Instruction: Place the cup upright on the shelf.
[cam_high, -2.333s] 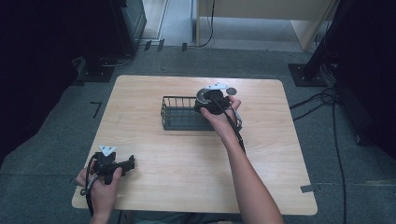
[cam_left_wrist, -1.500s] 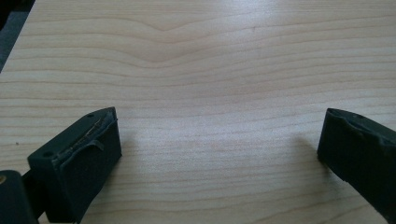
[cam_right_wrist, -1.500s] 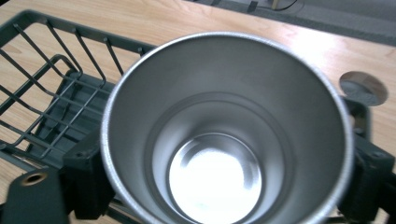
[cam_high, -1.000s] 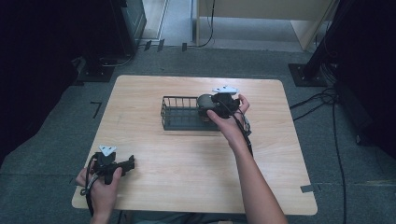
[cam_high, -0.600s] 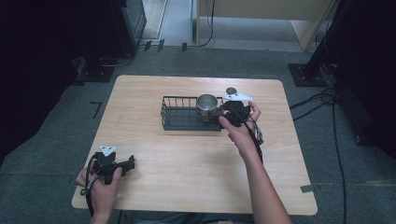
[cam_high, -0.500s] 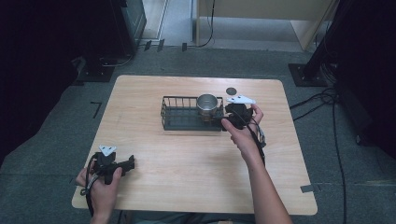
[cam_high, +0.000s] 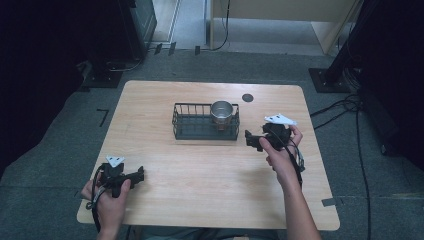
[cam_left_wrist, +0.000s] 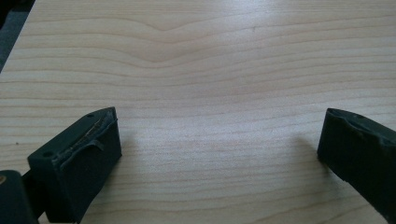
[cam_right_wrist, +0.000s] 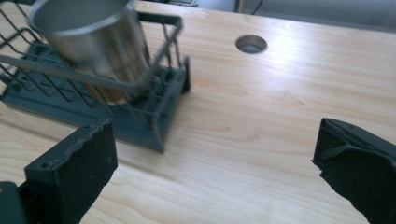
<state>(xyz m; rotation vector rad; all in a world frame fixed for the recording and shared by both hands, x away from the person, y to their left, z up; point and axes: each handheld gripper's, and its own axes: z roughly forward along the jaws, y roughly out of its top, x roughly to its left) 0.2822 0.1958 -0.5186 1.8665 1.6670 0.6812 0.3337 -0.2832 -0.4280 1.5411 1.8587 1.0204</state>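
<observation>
A shiny metal cup (cam_high: 221, 112) (cam_right_wrist: 93, 51) stands upright in the right end of a dark wire basket (cam_high: 190, 126) (cam_right_wrist: 161, 116) at the middle of the wooden table. My right gripper (cam_high: 252, 141) (cam_right_wrist: 215, 163) is open and empty, just right of the basket and a little nearer than it, jaws pointing left toward it. My left gripper (cam_high: 139, 175) (cam_left_wrist: 219, 154) is open too, resting low at the table's front left corner, with bare wood between its jaws.
A round cable hole (cam_high: 247, 98) (cam_right_wrist: 251, 44) lies in the tabletop (cam_high: 210, 170) behind and right of the basket. Dark floor, cables and stands surround the table.
My right gripper carried the cup into the basket's right end, let go of it and drew back to the right and nearer. The left gripper stayed still.
</observation>
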